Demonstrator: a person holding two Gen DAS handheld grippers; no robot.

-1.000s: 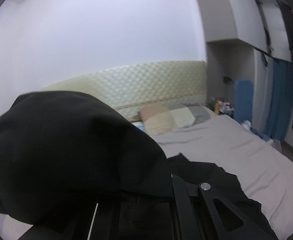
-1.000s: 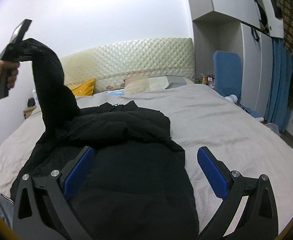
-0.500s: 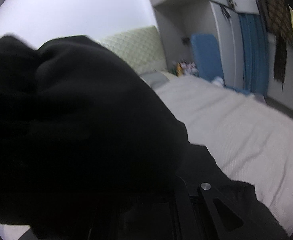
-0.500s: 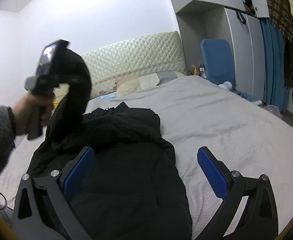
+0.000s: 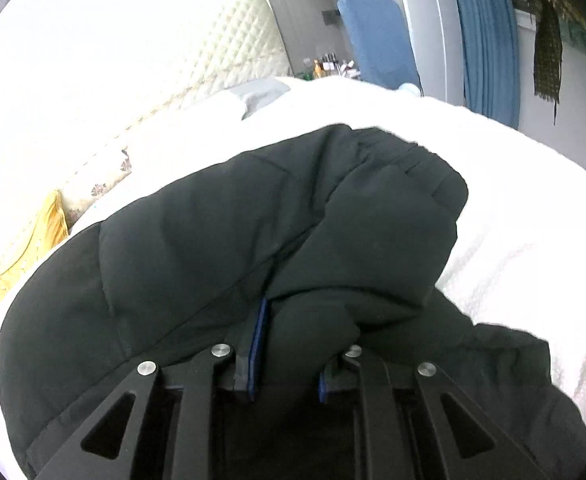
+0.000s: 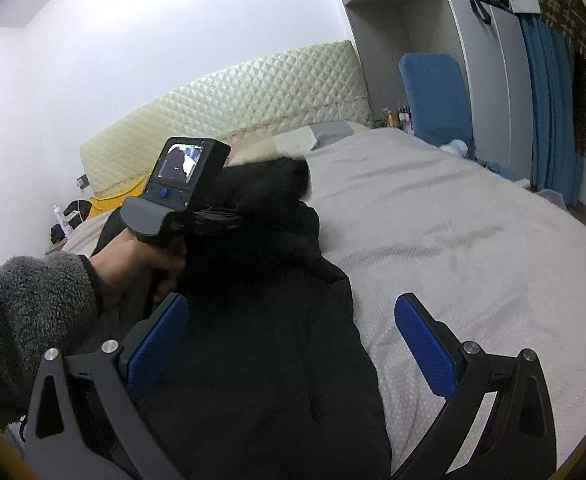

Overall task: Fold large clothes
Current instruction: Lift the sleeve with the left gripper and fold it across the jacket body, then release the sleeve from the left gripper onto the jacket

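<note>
A large black padded jacket [image 6: 261, 352] lies on the grey bed [image 6: 473, 240]. My left gripper [image 5: 289, 344] is shut on the jacket's black sleeve [image 5: 333, 216] and holds it low over the jacket's body; the cloth bulges out between the blue pads. In the right wrist view the left gripper [image 6: 221, 220] is seen held in a hand, with the sleeve end [image 6: 277, 180] draped forward past it. My right gripper [image 6: 293, 340] is open and empty, hovering above the jacket's lower part near the bed's front.
A quilted cream headboard [image 6: 233, 120] and pillows [image 6: 313, 136] are at the far end. A yellow cushion [image 5: 33, 236] lies at the left. A blue chair [image 6: 437, 96], bottles and blue curtains [image 6: 549, 112] stand to the right of the bed.
My left gripper has swung the sleeve from high at the left down and rightward over the jacket's body. My right gripper has stayed open and almost still.
</note>
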